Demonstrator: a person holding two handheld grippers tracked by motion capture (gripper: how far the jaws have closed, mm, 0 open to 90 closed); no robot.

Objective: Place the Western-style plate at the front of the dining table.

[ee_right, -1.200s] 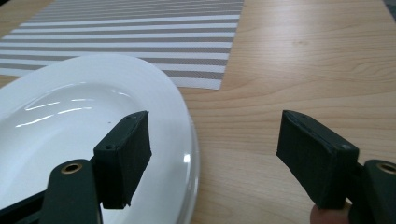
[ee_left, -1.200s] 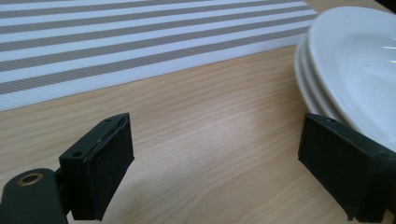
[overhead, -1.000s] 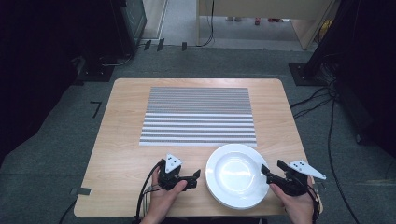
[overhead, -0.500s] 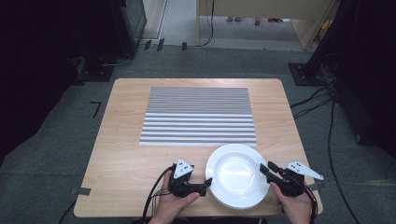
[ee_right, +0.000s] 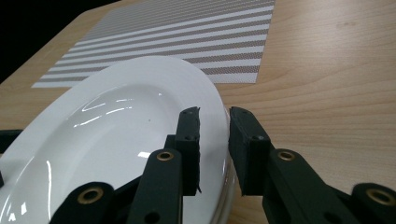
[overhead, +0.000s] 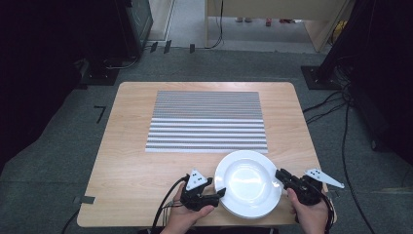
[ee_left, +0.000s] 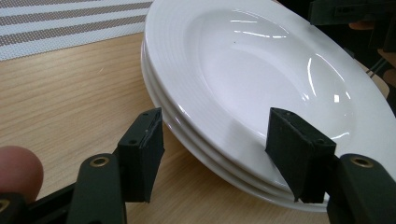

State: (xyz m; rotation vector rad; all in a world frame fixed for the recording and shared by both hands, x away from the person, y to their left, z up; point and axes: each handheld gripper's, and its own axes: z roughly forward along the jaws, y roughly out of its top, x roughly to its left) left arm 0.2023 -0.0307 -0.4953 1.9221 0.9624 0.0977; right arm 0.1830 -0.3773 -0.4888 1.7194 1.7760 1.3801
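A stack of white plates [overhead: 248, 183] sits at the table's front edge, right of centre. My left gripper [overhead: 219, 190] is at the stack's left rim. In the left gripper view it [ee_left: 217, 149] is open, with one jaw outside the stacked plates [ee_left: 261, 70] and the other over the top plate's bowl. My right gripper [overhead: 278, 174] is at the right rim. In the right gripper view its jaws [ee_right: 215, 126] are drawn close together, pinching the rim of the top plate [ee_right: 116, 126] between them.
A grey and white striped placemat [overhead: 207, 122] lies flat on the wooden table [overhead: 126, 165] behind the plates. Cables trail from both grippers off the front edge. Dark equipment and cables stand on the floor around the table.
My left gripper has moved right, from beside the plates to their left rim, and its jaws now straddle it. The right gripper has stayed at the right rim.
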